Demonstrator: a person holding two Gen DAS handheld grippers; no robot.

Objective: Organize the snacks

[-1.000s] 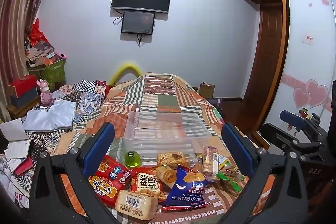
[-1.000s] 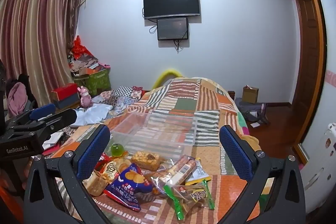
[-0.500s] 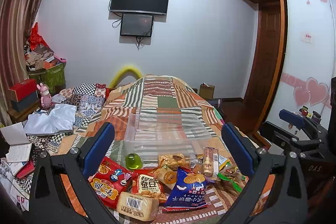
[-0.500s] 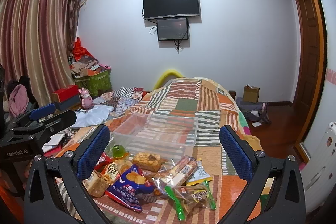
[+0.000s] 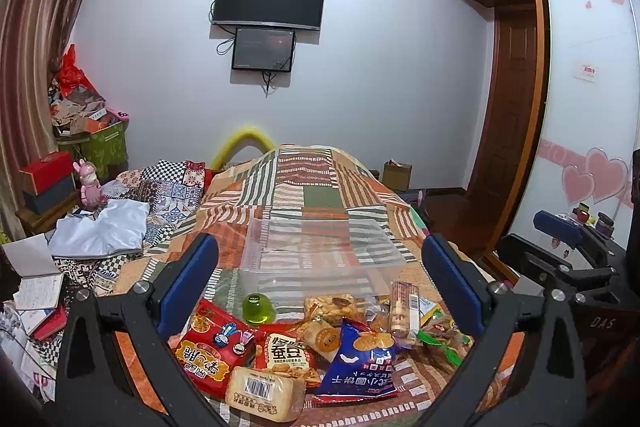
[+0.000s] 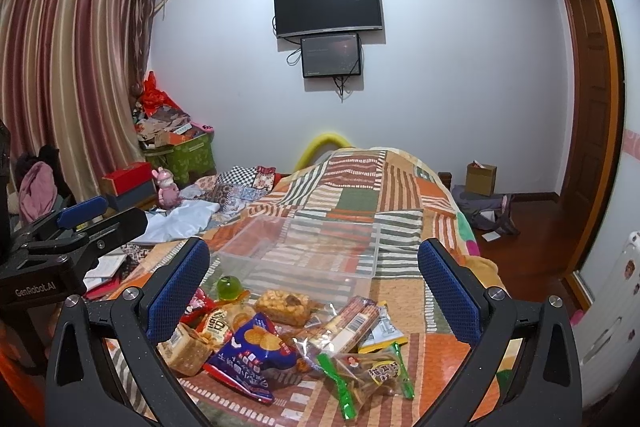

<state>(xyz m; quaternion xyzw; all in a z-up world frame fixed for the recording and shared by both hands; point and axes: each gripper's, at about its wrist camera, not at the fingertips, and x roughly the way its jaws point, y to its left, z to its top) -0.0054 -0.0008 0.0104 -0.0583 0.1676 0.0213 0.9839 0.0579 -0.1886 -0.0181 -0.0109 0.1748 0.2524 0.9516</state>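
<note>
A pile of snacks lies on the patchwork bed near me: a red bag (image 5: 212,351), a blue chip bag (image 5: 360,359) (image 6: 252,355), a pale wrapped cake (image 5: 262,393), a green jelly cup (image 5: 258,308) (image 6: 229,286) and a clear packet with green ends (image 6: 368,375). A clear plastic box (image 5: 320,255) (image 6: 304,251) stands empty just behind them. My left gripper (image 5: 320,291) is open and empty above the pile. My right gripper (image 6: 314,295) is open and empty above it too.
The other gripper shows at each view's edge: the right one (image 5: 568,259) and the left one (image 6: 60,243). Clothes and books (image 5: 100,227) clutter the bed's left side. A wooden door (image 5: 508,115) and the floor lie to the right.
Both views have tilted up slightly, so the snacks and box sit a little lower in frame. Both grippers stay open and nothing on the bed has moved.
</note>
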